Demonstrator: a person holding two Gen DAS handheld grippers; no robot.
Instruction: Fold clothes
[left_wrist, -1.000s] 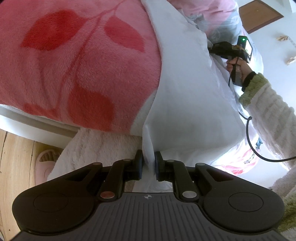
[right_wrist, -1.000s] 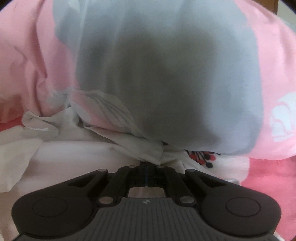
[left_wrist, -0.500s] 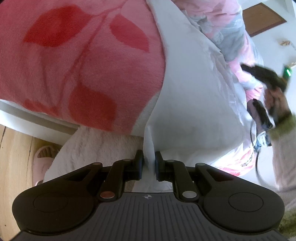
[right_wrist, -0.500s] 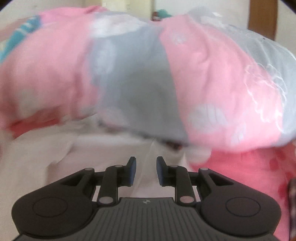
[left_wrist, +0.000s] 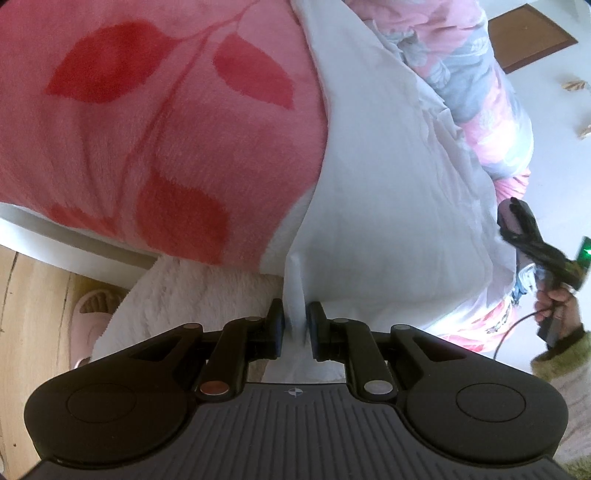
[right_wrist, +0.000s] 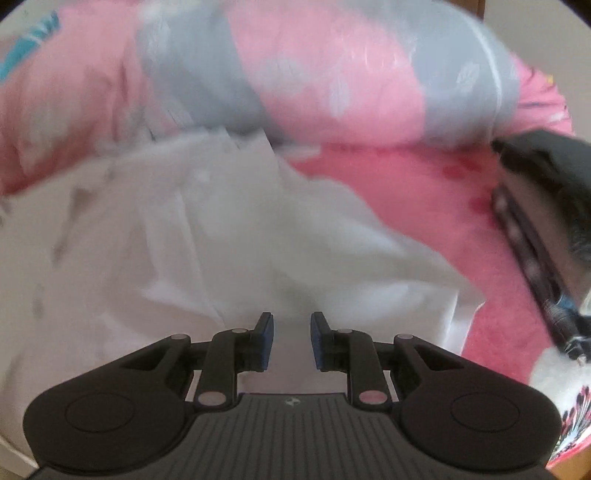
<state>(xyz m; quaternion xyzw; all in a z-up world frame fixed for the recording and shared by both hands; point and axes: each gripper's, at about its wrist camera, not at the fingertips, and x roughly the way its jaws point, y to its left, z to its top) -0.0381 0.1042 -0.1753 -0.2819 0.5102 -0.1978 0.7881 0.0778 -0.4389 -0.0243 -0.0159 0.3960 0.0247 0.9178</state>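
Note:
A white garment (left_wrist: 388, 221) lies spread over a pink blanket with red leaves (left_wrist: 166, 129) on a bed. My left gripper (left_wrist: 295, 325) pinches a raised fold of its near edge; the jaws are opening slightly, and the cloth is still pressed between the pads. In the left wrist view my right gripper (left_wrist: 517, 225) hovers at the garment's right side, held by a hand (left_wrist: 557, 299). In its own blurred view the right gripper (right_wrist: 291, 332) stands open over the crumpled white garment (right_wrist: 240, 240), with nothing between its fingers.
A bunched pink and grey quilt (right_wrist: 295, 74) lies behind the garment. A blurred dark object (right_wrist: 535, 206) sits on the pink blanket at the right. Below the bed edge are white fluffy fabric (left_wrist: 184, 295), a pink slipper (left_wrist: 88, 314) and wooden floor (left_wrist: 29, 295).
My right gripper let go of the cloth at the garment's far end, opened, and swept back along the garment's right side. The left gripper stayed put, still holding its fold.

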